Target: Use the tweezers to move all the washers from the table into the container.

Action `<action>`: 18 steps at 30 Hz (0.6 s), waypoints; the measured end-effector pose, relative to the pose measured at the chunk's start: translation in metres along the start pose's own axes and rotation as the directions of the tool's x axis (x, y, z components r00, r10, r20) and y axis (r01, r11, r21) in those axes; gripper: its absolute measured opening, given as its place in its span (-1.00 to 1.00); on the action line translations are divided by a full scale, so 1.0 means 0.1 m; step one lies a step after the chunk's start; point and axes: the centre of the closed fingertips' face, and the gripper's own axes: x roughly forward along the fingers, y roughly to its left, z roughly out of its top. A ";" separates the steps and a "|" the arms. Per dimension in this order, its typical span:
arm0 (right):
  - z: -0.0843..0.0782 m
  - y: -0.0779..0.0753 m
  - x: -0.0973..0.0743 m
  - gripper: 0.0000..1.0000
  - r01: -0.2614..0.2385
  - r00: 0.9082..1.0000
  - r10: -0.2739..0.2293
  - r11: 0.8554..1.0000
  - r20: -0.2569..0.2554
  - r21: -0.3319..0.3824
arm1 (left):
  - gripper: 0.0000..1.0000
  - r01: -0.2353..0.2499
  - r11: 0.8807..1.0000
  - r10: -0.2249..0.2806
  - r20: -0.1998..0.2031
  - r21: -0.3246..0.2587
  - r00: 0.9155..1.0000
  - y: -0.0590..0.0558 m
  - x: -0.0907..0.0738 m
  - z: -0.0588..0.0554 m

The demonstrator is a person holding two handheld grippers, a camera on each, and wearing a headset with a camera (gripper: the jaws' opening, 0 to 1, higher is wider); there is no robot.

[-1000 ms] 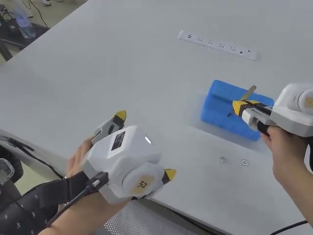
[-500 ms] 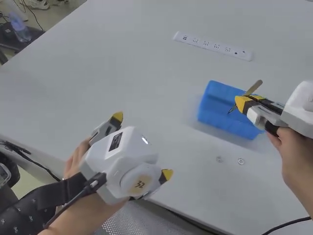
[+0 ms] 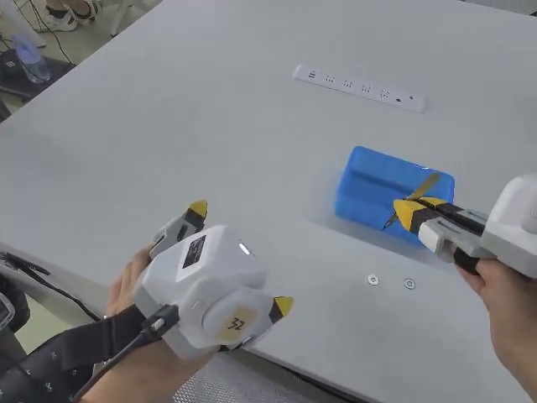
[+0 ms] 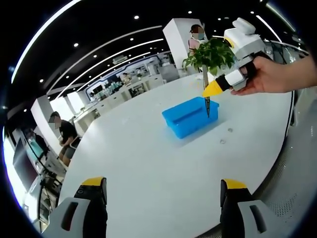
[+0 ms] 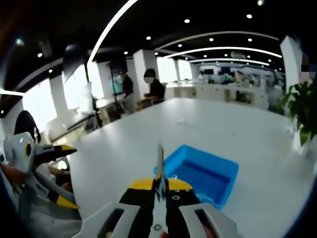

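Two small metal washers [image 3: 372, 280] [image 3: 409, 285] lie on the grey table, just in front of the blue container [image 3: 369, 180]. My right gripper [image 3: 409, 211] is shut on the tweezers [image 3: 419, 191], whose tip points down over the container's near side. In the left gripper view the tweezers [image 4: 206, 101] hang above the container [image 4: 188, 118], with the washers [image 4: 230, 130] [image 4: 222, 142] beside it. The right gripper view has the tweezers [image 5: 160, 163] between the shut jaws, over the container [image 5: 203, 173]. My left gripper [image 3: 239, 256] is open at the table's near edge, holding nothing.
A white power strip [image 3: 361, 87] lies on the table beyond the container. A dark cable [image 3: 21, 264] hangs off the table's near-left edge. A potted plant [image 4: 210, 52] stands at the far end of the table in the left gripper view, and people stand further back.
My right gripper has dropped lower and tilted, so the tweezers now point down at the container's near side instead of sticking up. The left gripper has barely moved.
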 end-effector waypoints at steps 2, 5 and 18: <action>-0.09 0.02 -0.01 -0.91 -0.001 1.000 0.000 1.000 -0.019 -0.002 | 0.95 0.003 1.000 -0.003 0.000 0.003 1.000 -0.01 0.00 0.00; -0.19 0.04 -0.02 -0.91 -0.011 0.999 0.011 1.000 -0.038 0.012 | 0.95 0.005 1.000 -0.005 -0.005 0.007 1.000 -0.01 0.01 -0.01; -0.47 0.08 -0.01 -0.91 -0.018 0.995 0.019 1.000 -0.101 0.007 | 0.94 0.005 1.000 -0.005 -0.024 0.017 1.000 -0.01 0.02 -0.05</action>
